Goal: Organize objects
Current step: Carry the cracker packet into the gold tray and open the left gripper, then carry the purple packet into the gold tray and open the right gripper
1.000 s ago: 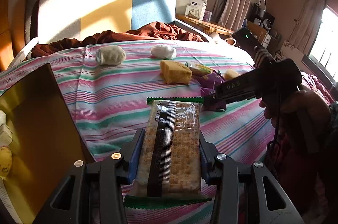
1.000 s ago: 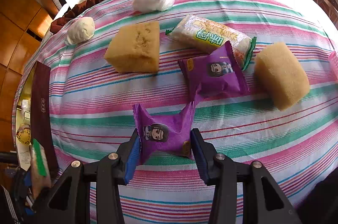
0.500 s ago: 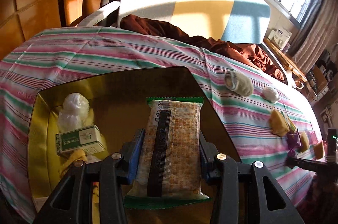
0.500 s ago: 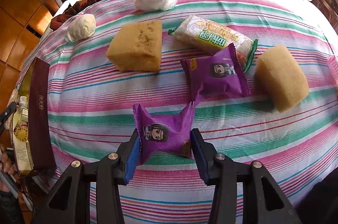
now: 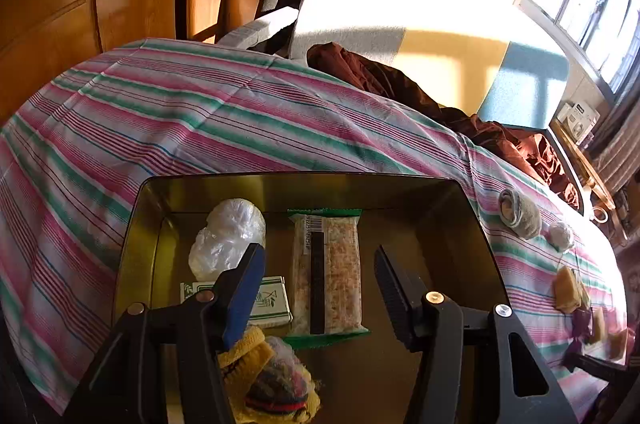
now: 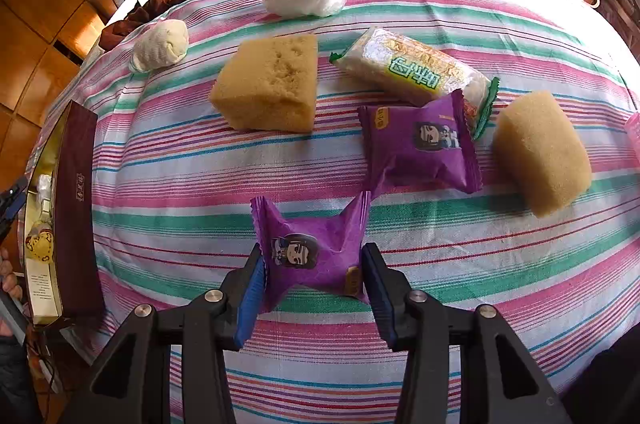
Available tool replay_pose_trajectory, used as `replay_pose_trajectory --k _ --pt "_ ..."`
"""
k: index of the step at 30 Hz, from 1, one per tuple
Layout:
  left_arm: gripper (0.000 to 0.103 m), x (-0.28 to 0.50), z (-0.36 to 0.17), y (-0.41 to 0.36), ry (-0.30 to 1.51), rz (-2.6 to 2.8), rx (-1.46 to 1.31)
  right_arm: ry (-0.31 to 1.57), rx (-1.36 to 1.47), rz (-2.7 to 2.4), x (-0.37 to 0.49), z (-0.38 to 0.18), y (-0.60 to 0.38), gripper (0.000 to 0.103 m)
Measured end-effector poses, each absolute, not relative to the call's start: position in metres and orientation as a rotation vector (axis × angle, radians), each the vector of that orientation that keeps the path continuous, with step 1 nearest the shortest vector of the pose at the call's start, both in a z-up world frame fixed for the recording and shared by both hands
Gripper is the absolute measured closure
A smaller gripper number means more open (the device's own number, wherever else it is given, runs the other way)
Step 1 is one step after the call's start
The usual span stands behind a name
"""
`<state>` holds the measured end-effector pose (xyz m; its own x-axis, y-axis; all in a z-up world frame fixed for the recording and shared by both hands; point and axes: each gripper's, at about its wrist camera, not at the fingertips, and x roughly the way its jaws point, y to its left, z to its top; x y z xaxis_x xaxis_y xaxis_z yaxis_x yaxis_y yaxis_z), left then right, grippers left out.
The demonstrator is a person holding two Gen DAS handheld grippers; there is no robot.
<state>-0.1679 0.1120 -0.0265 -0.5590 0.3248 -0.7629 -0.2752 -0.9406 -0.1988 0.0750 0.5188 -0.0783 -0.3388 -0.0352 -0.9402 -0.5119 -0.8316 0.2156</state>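
Left wrist view: the left gripper (image 5: 318,288) is spread wide with nothing in it, hanging over the gold tin (image 5: 448,200); the cracker pack (image 5: 326,274) lies flat on the tin floor beside a plastic-wrapped bundle (image 5: 228,238) and a small green-and-white box (image 5: 270,300). Right wrist view: the right gripper (image 6: 314,278) is pinched onto a purple snack packet (image 6: 310,250) on the striped cloth (image 6: 180,184), second purple packet (image 6: 420,144) just behind it

Tin (image 5: 460,192) interior: right half bare. Left and centre occupied by plastic bundle (image 5: 228,238), cracker pack (image 5: 326,272), green box (image 5: 268,300), knitted item (image 5: 268,380) lower left.
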Motion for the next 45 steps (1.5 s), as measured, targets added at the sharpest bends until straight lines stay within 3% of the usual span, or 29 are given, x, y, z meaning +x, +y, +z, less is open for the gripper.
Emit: replay_pose_trajectory --k 4,21,33,42,45 --pt "0.036 -0.127 -0.014 0.109 0.004 2.544 -1.121 0.677 -1.616 2.265 0.071 -0.077 0.511 0.056" --pt "0.036 -0.039 -0.01 0.103 0.13 2.538 -0.999 0.447 -1.702 2.468 0.055 -0.066 0.447 0.056" --pt "0.028 -0.042 -0.001 0.064 -0.001 2.593 -0.991 0.381 -1.569 2.859 0.012 -0.011 0.328 0.056" --pt "0.028 -0.051 0.001 0.006 -0.102 2.706 -1.01 0.342 -1.708 2.967 -0.023 -0.03 0.235 0.056" --pt "0.028 -0.053 -0.003 -0.008 -0.136 2.729 -1.033 0.376 -1.774 2.99 -0.032 -0.044 0.21 0.048"
